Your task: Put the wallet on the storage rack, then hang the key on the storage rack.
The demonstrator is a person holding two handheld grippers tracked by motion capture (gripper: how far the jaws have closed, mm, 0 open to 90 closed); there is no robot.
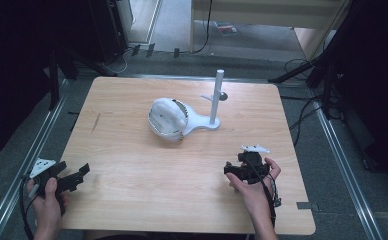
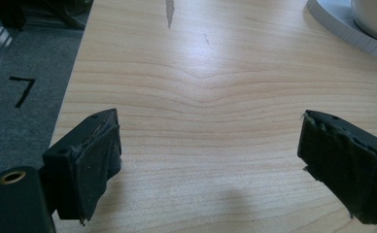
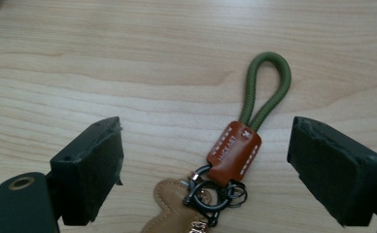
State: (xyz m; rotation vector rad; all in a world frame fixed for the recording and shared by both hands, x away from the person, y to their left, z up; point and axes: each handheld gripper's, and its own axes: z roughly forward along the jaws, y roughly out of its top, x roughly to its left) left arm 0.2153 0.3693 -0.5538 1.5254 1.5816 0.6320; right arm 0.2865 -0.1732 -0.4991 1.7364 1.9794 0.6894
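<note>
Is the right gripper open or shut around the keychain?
Open. The right gripper has its jaws wide apart on either side of the keychain, which lies flat on the table, untouched.

Both hand-held tools are black: the left gripper (image 1: 83, 172) carries a grey three-cornered plate and a trailing black cable; the right gripper (image 1: 226, 170) bears a white plate; worn dark pads (image 3: 101, 167) line the jaws; bare forearms
</note>
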